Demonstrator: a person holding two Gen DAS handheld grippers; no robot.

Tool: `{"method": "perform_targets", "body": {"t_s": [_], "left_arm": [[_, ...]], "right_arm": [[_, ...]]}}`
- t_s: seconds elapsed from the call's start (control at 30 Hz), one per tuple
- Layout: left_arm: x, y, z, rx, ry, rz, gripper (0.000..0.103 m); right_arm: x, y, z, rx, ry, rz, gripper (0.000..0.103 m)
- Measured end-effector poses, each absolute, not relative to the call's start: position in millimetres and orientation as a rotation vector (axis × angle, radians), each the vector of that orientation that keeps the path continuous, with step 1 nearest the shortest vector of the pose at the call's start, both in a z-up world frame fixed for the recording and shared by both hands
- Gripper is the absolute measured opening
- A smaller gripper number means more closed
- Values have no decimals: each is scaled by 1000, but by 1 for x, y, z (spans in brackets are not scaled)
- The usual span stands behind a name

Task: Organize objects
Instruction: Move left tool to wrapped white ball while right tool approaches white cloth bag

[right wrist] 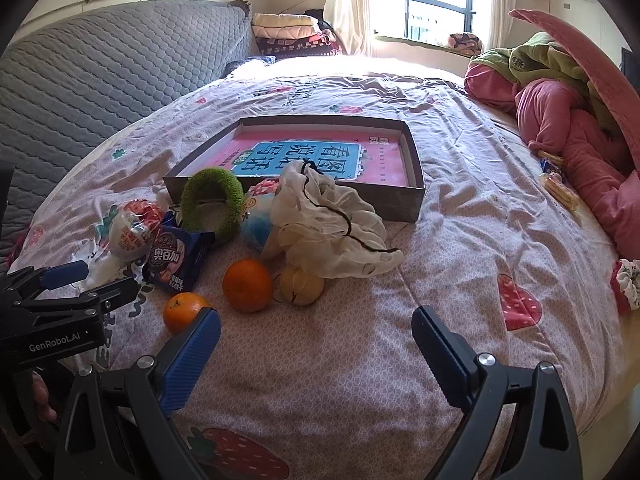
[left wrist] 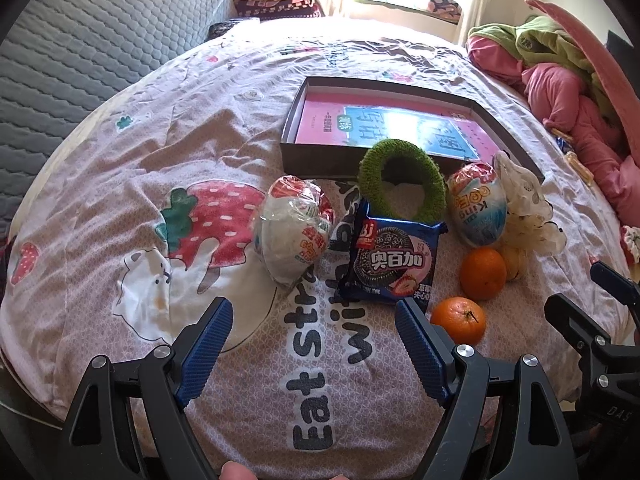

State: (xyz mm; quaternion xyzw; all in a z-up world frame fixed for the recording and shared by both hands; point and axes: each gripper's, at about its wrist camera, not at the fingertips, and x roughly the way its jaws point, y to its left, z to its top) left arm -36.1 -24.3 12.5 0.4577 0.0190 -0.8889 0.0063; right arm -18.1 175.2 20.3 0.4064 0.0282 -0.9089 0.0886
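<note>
A shallow grey box lies on the bed with a pink and blue book inside. In front of it are a green fuzzy ring, two wrapped egg toys, a blue cookie pack, a white drawstring bag, two oranges and a yellowish fruit. My left gripper is open and empty, just short of the cookie pack. My right gripper is open and empty, near the oranges.
The bedspread is pink with strawberry prints. A pile of pink and green clothes fills the right side, with small snack packs beside it. A grey quilted headboard rises on the left. Folded blankets sit by the window.
</note>
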Motion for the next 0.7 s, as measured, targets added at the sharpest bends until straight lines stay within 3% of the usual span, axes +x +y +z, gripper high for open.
{"method": "perform_targets", "body": {"t_s": [0.7], "left_arm": [[-83,-54,9,1447,133,-2761,84]], "right_arm": [[-62,173,17,1233,132,-2687,96]]}}
